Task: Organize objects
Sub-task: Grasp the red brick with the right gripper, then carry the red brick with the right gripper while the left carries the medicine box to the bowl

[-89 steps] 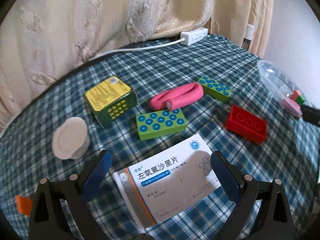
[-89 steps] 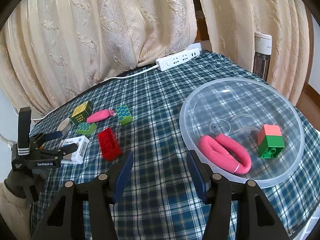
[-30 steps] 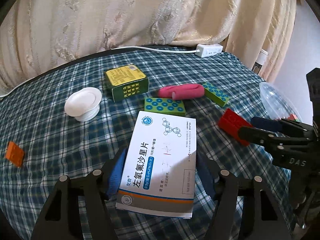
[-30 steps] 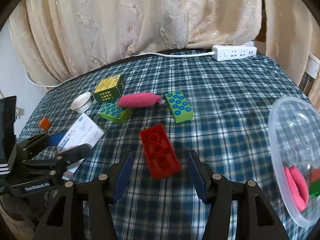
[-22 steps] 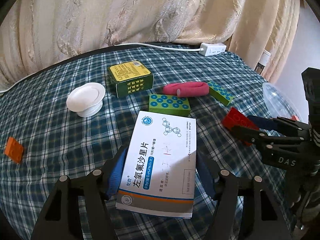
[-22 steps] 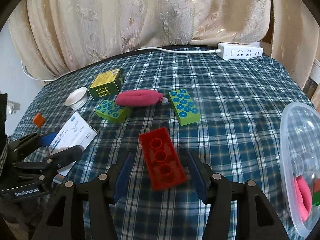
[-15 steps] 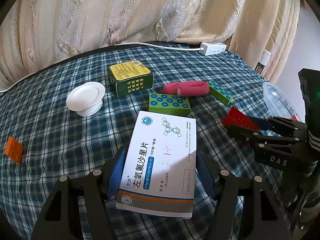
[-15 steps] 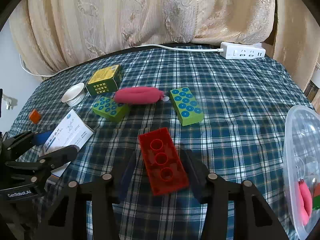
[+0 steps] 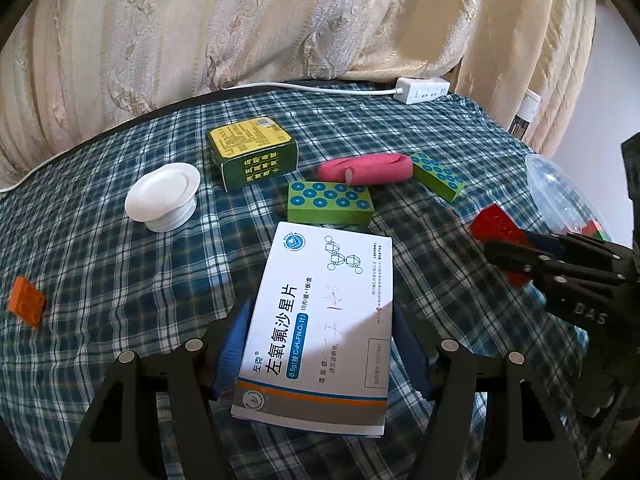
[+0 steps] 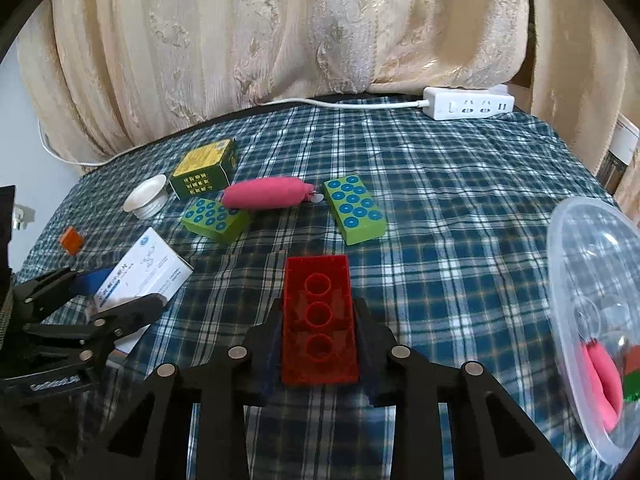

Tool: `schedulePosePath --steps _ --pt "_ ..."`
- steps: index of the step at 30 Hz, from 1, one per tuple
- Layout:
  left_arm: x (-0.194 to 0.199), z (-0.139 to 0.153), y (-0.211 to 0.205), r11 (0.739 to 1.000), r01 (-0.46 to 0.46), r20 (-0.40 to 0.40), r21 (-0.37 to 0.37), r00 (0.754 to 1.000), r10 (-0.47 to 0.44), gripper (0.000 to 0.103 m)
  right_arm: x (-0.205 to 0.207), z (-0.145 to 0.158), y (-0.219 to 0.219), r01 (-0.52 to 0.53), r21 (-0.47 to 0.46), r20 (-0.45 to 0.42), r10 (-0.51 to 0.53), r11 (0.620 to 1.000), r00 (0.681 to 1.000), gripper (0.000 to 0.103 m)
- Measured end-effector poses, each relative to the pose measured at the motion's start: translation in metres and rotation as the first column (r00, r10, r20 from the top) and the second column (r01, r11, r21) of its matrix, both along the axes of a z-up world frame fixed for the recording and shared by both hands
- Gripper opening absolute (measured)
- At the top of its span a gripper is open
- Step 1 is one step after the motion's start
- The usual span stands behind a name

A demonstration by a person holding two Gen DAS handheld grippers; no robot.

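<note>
Both grippers are loaded. Right gripper (image 10: 318,344) has its fingers pressed against the long sides of the red brick (image 10: 318,320), which looks raised off the checked tablecloth (image 10: 460,240). Left gripper (image 9: 320,354) is clamped on the white medicine box (image 9: 324,312), near the left edge of the table.

Judgement: the step in hand is carrying the brick to the clear plastic bowl (image 10: 560,240) at the right edge. Doing it well means keeping the brick level, lifting high enough to pass the rim, and letting go low inside so that nothing bounces out. The grip sits toward the near end of the brick, so a quick swing could tip it.

Bowl contents: a pink roll (image 10: 600,376) and a red-and-green block (image 10: 632,372), partly seen through the wall.

Remaining on the cloth: two green dotted blocks, another pink roll, a green-and-yellow carton (image 10: 204,170), a white cap (image 10: 146,198), and a small orange brick (image 10: 72,241).
</note>
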State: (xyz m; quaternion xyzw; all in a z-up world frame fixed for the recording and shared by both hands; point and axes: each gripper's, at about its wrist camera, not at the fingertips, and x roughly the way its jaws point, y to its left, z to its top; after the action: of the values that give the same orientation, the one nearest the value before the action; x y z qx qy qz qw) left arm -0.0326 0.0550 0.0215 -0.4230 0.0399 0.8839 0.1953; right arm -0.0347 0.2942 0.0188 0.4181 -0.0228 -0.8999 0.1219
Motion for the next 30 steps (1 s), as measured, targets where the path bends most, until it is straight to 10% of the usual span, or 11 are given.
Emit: schedulePosePath --steps 30 --pt "0.023 0.031 0.096 0.989 0.146 -0.025 -0.004 0.989 -0.146 0.068 0.052 0.036 0.118 0.235 -0.12 -0.097 -0.247 0.965 0.964 0.034"
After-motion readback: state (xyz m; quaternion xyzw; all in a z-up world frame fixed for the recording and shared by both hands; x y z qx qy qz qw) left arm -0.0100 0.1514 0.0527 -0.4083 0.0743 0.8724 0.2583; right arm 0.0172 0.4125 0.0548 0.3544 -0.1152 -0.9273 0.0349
